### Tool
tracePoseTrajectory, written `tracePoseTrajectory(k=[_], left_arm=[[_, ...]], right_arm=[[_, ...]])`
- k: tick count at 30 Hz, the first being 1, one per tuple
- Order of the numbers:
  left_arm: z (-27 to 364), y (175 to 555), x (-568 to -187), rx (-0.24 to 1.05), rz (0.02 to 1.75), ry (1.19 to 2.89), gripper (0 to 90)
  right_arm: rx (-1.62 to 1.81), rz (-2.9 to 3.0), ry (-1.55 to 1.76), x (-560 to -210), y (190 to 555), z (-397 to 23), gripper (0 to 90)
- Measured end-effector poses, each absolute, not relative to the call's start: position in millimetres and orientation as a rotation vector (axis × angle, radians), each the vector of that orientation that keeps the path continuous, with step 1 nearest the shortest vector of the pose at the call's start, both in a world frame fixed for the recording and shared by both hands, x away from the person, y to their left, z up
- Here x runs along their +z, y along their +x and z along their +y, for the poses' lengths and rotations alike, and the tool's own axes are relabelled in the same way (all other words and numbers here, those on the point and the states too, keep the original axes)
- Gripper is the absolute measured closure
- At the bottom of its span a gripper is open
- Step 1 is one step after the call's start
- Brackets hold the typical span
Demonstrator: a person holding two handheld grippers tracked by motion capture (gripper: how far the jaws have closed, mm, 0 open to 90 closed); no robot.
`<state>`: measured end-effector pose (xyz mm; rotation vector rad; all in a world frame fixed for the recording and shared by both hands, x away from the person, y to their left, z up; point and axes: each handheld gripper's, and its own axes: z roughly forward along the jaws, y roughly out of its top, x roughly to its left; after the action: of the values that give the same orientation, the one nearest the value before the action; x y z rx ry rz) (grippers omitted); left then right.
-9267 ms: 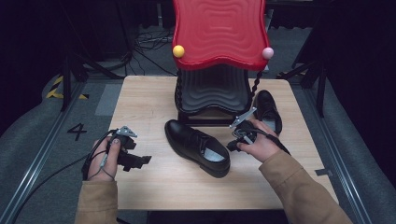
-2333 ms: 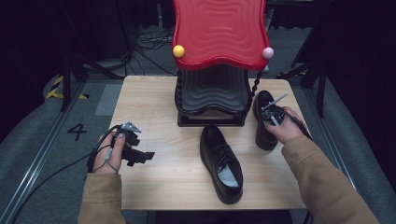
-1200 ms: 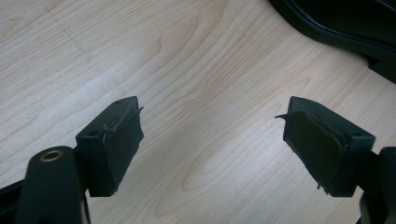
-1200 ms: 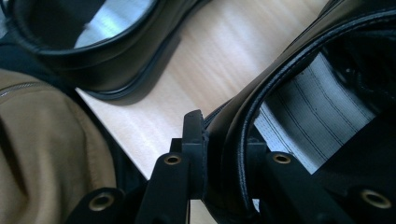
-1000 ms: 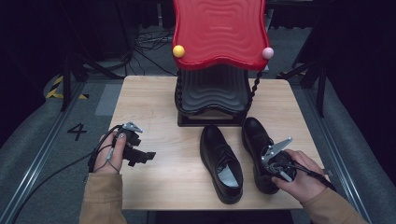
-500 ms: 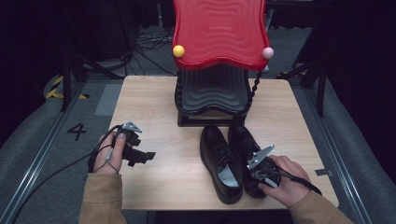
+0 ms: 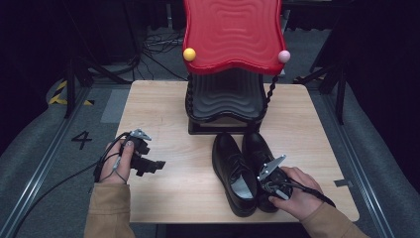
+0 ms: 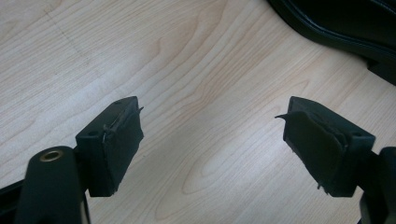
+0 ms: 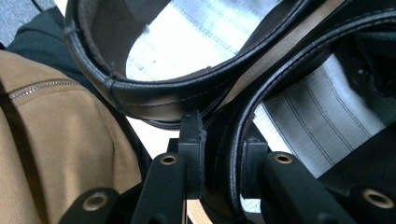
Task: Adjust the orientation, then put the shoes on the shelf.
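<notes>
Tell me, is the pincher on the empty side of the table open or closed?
Open. The left gripper has its jaws set wide apart, with bare wooden table between them and nothing held.

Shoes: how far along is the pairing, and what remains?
Nearly done. The left shoe lies in front of the red stand, toe towards it, with the right shoe close beside it, pointing the same way. In hand: the right gripper is shut on the right shoe's collar. The left gripper is open over bare table. Left: probably only to let go.
</notes>
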<state>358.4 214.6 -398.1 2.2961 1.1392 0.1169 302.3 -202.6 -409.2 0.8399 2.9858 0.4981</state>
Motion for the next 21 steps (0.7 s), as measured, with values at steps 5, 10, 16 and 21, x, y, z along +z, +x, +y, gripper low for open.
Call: tracePoseTrajectory(k=[5,10,16,21], left_arm=[[214.9,358.2,-398.2,0.112,1.141,2.294,20.1],[215.7,357.3,-398.4,0.110,1.143,2.287,20.1],[217.5,356.2,-398.5,0.108,1.147,2.284,20.1],[216.7,356.1,-398.2,0.116,1.142,2.293,20.1]], right_arm=[[0.503,2.993,0.855,-410.3,303.8,-203.7,74.2],[0.516,2.980,0.865,-410.3,304.3,-206.2,68.0],[0.546,2.966,0.915,-404.3,305.7,-211.3,61.0],[0.598,2.946,0.986,-393.5,306.2,-216.4,56.1]])
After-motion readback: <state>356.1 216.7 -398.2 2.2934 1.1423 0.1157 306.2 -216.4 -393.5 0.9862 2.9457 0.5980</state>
